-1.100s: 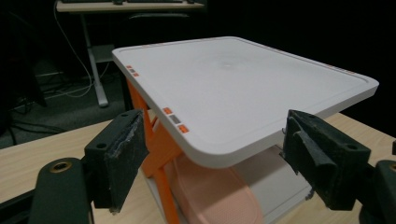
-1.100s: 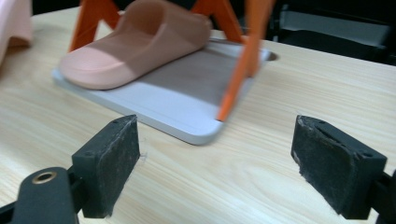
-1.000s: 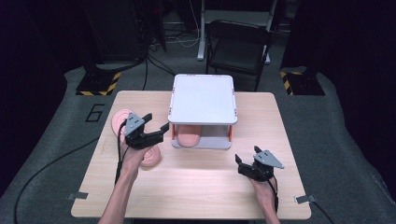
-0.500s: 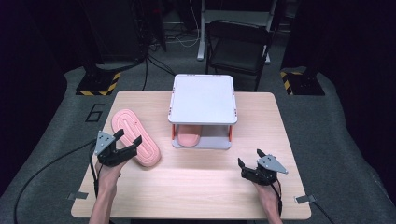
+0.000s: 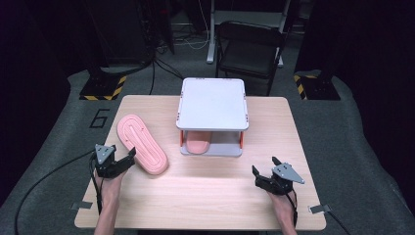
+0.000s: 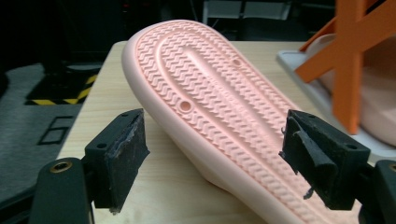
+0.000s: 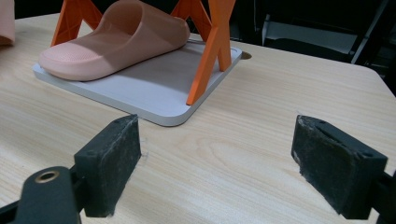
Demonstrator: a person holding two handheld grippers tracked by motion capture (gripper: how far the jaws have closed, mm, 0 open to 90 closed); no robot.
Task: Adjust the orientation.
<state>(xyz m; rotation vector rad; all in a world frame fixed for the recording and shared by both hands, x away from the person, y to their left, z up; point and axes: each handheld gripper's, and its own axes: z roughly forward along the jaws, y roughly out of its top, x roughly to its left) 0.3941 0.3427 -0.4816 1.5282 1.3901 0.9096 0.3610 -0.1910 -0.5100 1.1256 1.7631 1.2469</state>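
Lying sole-up on the surface (image 5: 205, 196), left of the small rack (image 5: 213, 103): pink slipper (image 5: 142, 143). Hovering just beside its near end, seemingly not touching: left tool (image 5: 117, 164), gaping wide, gripping nothing. Resting near the front right: right tool (image 5: 266, 176), likewise wide apart, gripping nothing.

You had a light wooden table (image 5: 205, 196) in front of you. On its left part a pink slipper (image 5: 142, 143) lay sole-up. Near the middle of the far side stood a small grey rack (image 5: 213, 103) with orange legs, and a second pink slipper (image 5: 196, 144) sat on its lower shelf.
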